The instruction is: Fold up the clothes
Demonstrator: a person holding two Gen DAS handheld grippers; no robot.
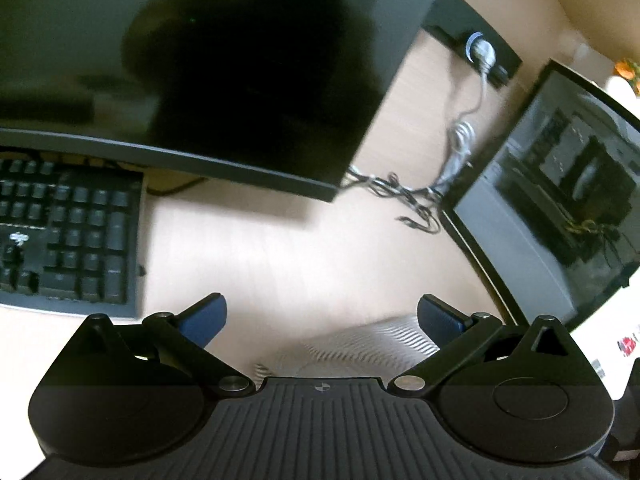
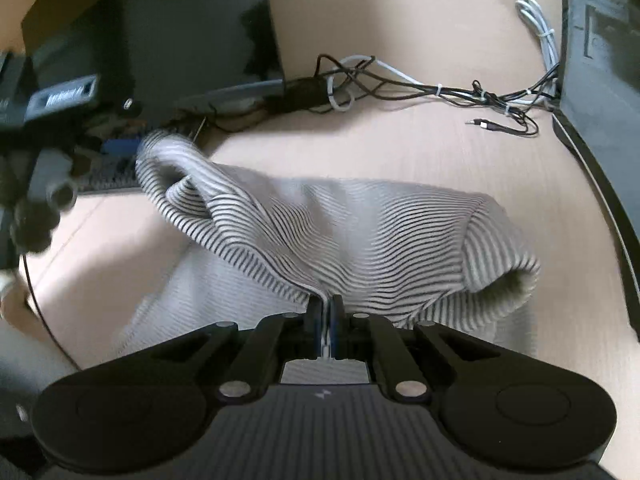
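A grey-and-white striped garment (image 2: 360, 232) lies bunched across the light wooden desk (image 2: 400, 144). My right gripper (image 2: 326, 310) is shut on its near edge, and the cloth pulls up into the pinch. The garment's left end (image 2: 168, 160) arches up off the desk, right beside my left gripper (image 2: 116, 154). In the left wrist view my left gripper (image 1: 322, 320) stands open above the desk, with nothing between its blue pads (image 1: 204, 318). A strip of the striped garment (image 1: 360, 350) shows just below and behind those fingers.
A large dark monitor (image 1: 180, 60) stands ahead, with a black keyboard (image 1: 68, 232) at the left. A second monitor (image 1: 560, 208) stands at the right. Tangled black and white cables (image 2: 420, 88) lie at the back of the desk between the two screens.
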